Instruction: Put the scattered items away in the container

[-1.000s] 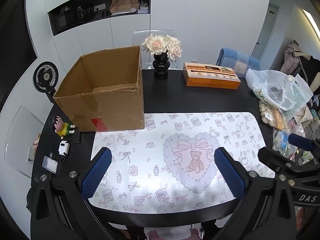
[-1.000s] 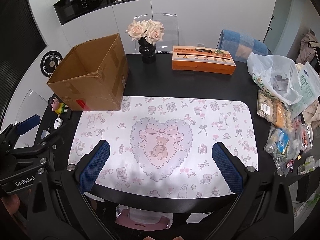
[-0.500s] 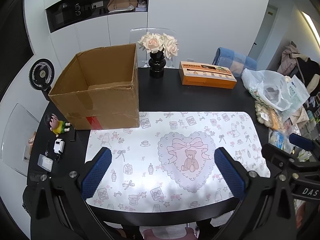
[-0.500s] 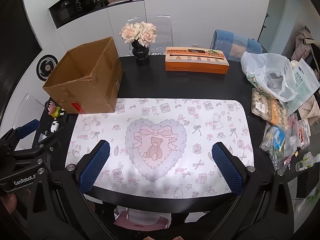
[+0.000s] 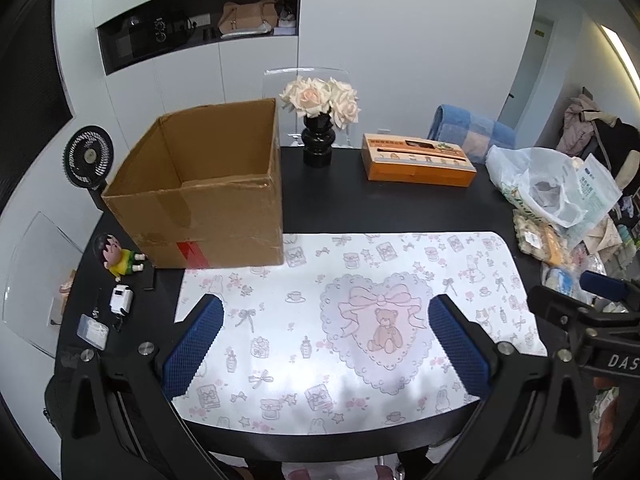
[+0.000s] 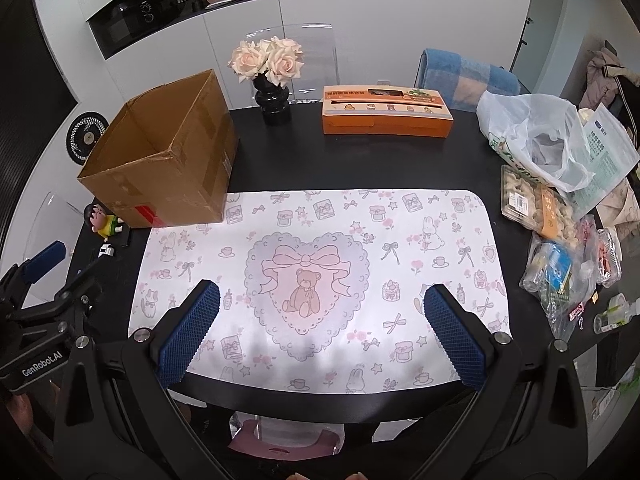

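Claws left (image 5: 326,336) and right (image 6: 320,326) hang wide and empty above mat (image 5: 304,280), near cardboard box (image 5: 212,220)

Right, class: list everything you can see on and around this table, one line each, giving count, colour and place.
cardboard box: one, brown, open, back left of table
placemat: one, white and pink, bear print, table centre
figurine: one, yellow shirt, lying left of box
small white gadget: one, near figurine
clear case: one, table's left edge
vase of roses: one, black vase, cream flowers, back centre
orange box: one, back right
plastic bag: one, white, right side
snack packets: several, mixed colours, right edge
fan: one, black, behind box
blue blanket: one, behind the table
left gripper: blue fingers, open, empty
right gripper: blue fingers, open, empty
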Available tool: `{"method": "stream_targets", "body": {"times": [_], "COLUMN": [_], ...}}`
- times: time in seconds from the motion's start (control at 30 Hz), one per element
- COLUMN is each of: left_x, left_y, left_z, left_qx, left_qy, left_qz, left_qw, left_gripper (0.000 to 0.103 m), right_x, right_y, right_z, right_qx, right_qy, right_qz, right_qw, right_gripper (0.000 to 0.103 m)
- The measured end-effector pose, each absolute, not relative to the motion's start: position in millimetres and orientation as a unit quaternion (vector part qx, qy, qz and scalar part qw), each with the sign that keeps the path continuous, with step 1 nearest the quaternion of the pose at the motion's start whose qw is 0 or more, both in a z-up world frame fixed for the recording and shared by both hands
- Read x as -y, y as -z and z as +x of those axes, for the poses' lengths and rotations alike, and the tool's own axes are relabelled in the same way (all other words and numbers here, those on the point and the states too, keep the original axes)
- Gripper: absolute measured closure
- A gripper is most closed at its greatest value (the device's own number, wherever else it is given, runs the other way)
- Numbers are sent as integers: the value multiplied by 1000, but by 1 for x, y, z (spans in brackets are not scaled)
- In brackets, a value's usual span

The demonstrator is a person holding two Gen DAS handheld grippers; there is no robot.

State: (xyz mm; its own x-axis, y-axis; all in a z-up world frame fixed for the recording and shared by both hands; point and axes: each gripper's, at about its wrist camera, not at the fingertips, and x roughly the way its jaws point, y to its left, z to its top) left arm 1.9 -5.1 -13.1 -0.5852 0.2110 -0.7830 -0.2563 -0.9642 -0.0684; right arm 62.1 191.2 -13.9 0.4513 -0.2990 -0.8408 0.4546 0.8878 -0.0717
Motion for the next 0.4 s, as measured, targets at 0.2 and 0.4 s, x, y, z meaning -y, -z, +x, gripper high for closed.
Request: {"method": "stream_targets", "body": {"times": [0.2, 0.4], "left_x": [10, 10], "left_y": [11, 18], "left_z": [1, -2], "left_qx": [-20, -17], "left_qy": [-899, -890], "left_qz": [-420, -440], "left_qw": [124, 120], "left_gripper": [1, 1], "right_x": [-191, -192], "right_y": [19, 23], "right_z": [64, 66], "right_qx": [-479, -481], "right_qy": [220, 215], "right_qz": [85, 88], "right_qw": [846, 845], "right_gripper": [0, 0]}}
